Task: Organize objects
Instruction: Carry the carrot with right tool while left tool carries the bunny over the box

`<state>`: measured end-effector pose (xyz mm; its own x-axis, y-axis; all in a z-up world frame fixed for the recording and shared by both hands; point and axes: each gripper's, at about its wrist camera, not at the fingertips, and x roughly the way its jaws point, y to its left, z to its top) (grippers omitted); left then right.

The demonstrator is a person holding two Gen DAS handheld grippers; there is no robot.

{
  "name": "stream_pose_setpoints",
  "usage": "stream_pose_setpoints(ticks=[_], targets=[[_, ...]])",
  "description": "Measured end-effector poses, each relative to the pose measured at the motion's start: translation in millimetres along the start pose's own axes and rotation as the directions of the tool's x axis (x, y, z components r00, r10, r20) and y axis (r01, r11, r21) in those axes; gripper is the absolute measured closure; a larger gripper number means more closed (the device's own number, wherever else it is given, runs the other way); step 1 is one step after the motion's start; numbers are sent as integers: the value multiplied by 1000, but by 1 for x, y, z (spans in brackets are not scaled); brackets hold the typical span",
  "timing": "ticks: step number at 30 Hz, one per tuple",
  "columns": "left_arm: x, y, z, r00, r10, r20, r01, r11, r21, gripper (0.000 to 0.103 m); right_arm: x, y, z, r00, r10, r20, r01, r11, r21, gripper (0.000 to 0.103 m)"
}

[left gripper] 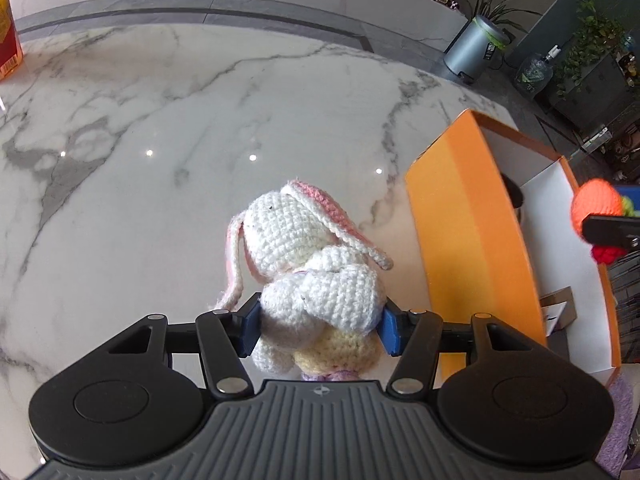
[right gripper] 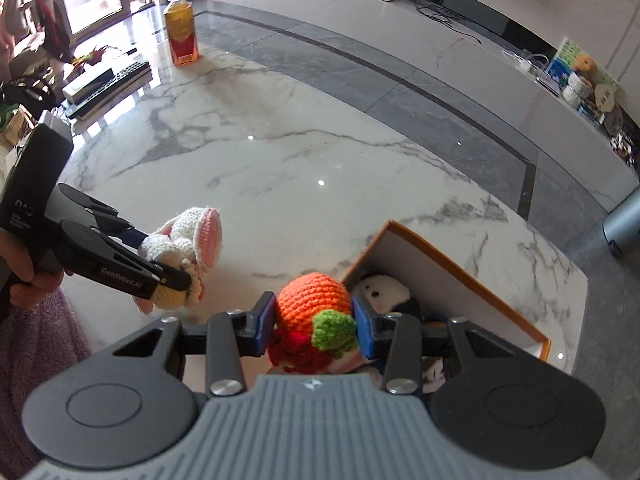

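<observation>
Care was called for at this step, since both crocheted toys were held aloft at once and had to be lowered into the orange box (left gripper: pixel 472 216) one after the other, not together. The left claw (left gripper: pixel 318 330) was seen clenched on the white bunny (left gripper: pixel 316 256), its blue pads pressed into the toy's lower body while the head and pink-lined ears hung free above the marble surface (left gripper: pixel 160 128), just left of the box. The right claw (right gripper: pixel 314 326) was clenched on the orange carrot toy (right gripper: pixel 312 294), gripped across its round body, with a green tuft and a red knitted part bunched beneath it, and it was held over the near open end of the box. It was judged that the carrot toy should be set down first, being the nearer to the opening, and that the pads should be parted only once the toy was well below the rim, so that nothing would be snagged on the cardboard wall. The bunny's loose ears were thought likely to catch on the edge unless it was brought in from above. The box lay open, orange outside and white within; a white plush toy with dark markings (right gripper: pixel 382 286) was seen inside, and a small cardboard packet (left gripper: pixel 558 306) lay at its near end. What else was in it could not be told.
</observation>
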<state>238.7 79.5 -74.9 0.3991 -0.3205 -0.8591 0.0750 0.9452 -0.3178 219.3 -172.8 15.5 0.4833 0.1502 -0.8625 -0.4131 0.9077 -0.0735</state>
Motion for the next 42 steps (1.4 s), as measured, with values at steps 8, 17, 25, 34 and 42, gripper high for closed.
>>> stream_pose_setpoints(ticks=[8, 17, 25, 34, 42], targets=[[-42, -74, 21, 991, -80, 105, 64, 987, 148, 37, 14, -46, -39, 999, 35, 8, -35, 970, 241, 60], [-20, -131, 45, 991, -92, 92, 66, 964, 258, 37, 69, -72, -54, 983, 183, -9, -162, 892, 423, 60], [-1, -151, 49, 995, -71, 65, 48, 951, 305, 37, 91, -79, -68, 961, 275, -19, -238, 861, 450, 58], [1, -173, 47, 997, -51, 62, 26, 936, 350, 37, 73, -86, -73, 969, 247, 27, -234, 872, 430, 54], [14, -215, 47, 995, -93, 41, 69, 914, 401, 37, 43, -109, -93, 995, 97, 29, -101, 914, 394, 54]])
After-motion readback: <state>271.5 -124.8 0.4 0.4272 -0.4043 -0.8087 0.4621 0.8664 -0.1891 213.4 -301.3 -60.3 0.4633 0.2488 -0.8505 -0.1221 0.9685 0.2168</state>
